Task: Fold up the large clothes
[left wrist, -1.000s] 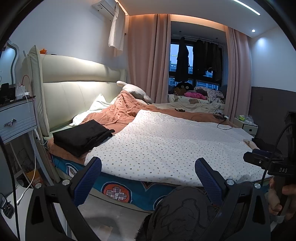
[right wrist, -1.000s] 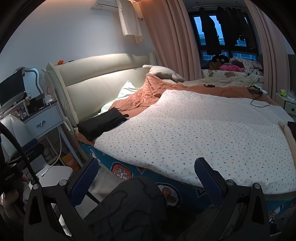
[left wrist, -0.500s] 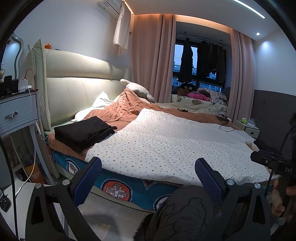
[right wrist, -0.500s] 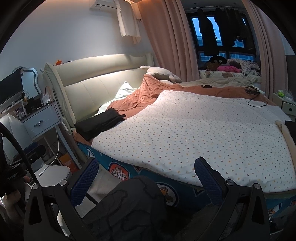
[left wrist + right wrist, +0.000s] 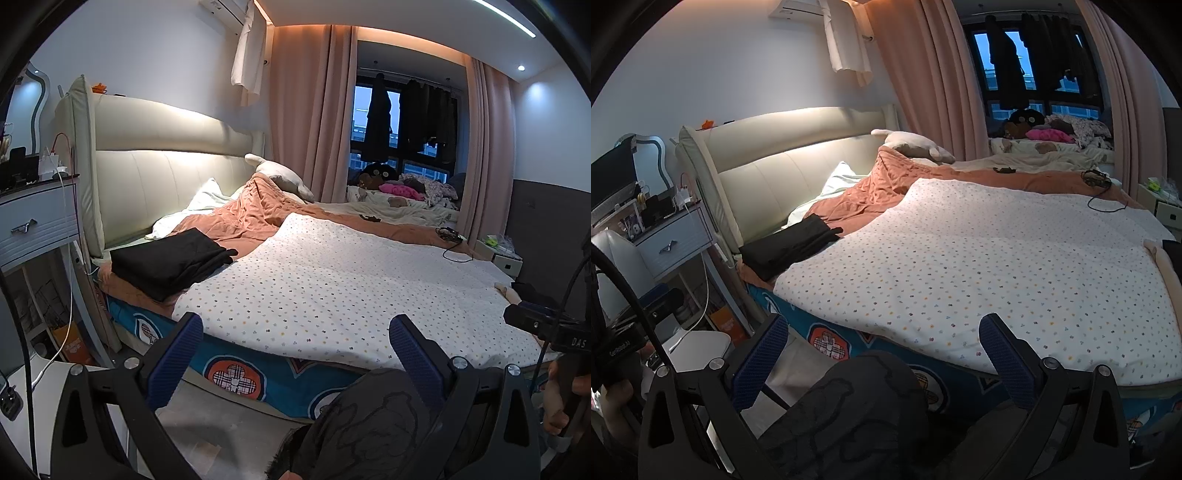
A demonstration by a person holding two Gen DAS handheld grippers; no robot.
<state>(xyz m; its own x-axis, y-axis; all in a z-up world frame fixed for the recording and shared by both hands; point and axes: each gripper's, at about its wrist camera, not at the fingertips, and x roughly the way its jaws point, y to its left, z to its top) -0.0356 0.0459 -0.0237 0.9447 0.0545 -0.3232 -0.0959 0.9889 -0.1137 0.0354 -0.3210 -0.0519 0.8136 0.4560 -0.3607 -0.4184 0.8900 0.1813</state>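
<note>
**Both tools held apart in front of the bed, folded black garment at its left corner**

The left tool [image 5: 295, 343] hangs in the air just short of the near edge of the bed [image 5: 236, 373], its two blue-padded fingers [image 5: 177, 350] spread wide with nothing between them. The right tool [image 5: 882, 347] is held the same way, fingers wide apart and gripping nothing, also short of the bed's near edge.

A black garment [image 5: 170, 262], already folded into a flat stack, lies on the near left corner of the bed, resting on the orange blanket [image 5: 243, 218] close to the padded headboard [image 5: 162, 173]. It touches neither tool and sits well apart from both. To its right a white dotted quilt [image 5: 351, 280] is spread flat over most of the bed, its left edge just beside the garment.

A dark patterned cloth [image 5: 846, 417] bulges up below and between the fingers of each tool. A nightstand [image 5: 37, 221] stands left of the headboard.
</note>
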